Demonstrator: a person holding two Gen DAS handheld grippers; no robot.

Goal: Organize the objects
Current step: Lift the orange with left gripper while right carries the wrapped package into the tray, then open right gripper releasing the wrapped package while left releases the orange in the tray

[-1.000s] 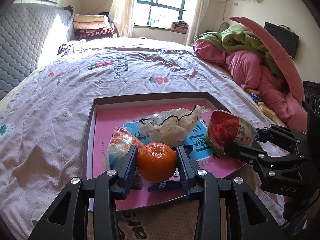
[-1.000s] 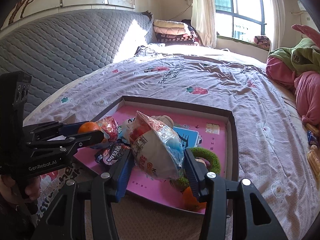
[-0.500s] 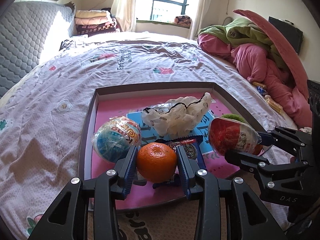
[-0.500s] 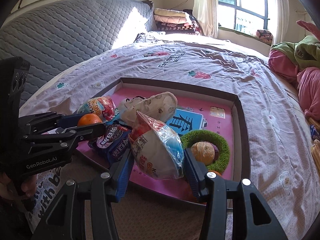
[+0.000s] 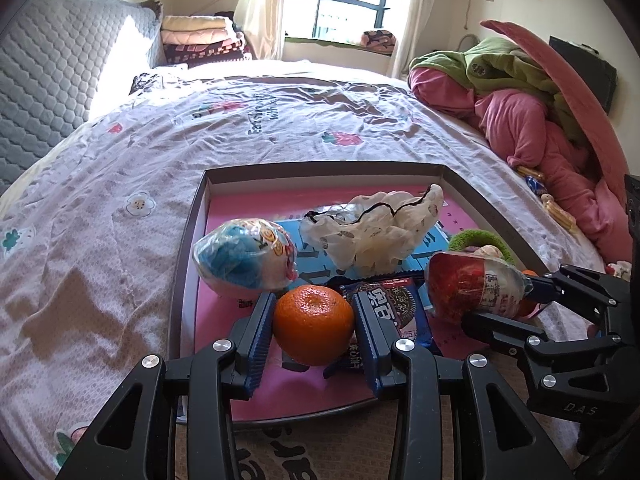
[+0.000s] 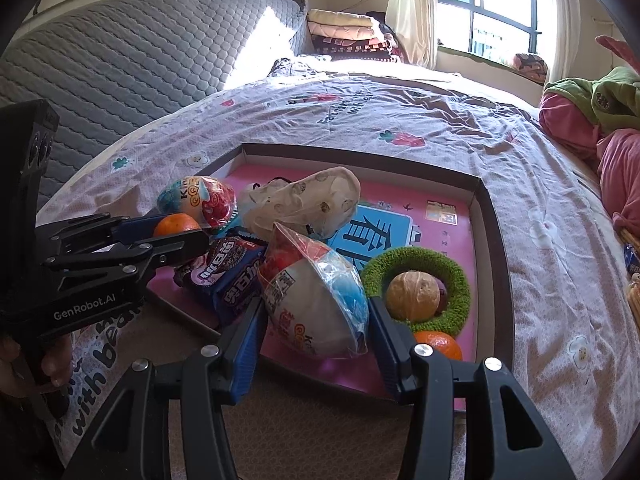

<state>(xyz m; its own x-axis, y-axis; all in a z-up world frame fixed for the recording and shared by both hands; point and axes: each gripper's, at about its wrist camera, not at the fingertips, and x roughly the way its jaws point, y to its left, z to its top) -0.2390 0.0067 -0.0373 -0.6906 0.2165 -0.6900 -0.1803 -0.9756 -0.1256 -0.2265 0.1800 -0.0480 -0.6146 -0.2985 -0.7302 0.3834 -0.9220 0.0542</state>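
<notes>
left gripper (image 5: pixel 314 322) jaws pinch an orange (image 5: pixel 313 323), right gripper (image 6: pixel 316 312) jaws pinch a wrapped egg (image 6: pixel 316 300), both over the tray's (image 6: pixel 490 240) near edge for sorting.

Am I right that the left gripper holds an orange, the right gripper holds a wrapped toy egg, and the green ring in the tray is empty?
Not quite: the green ring has a tan ball in its middle, as the right wrist view shows. The rest stands.

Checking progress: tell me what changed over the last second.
Both views drew back from the shallow pink-lined tray, so the wrapped blue-and-white egg toy and purple biscuit packet now show. The left tongs still grip the orange tangerine; the right tongs still grip the red-and-white wrapped egg.
</notes>
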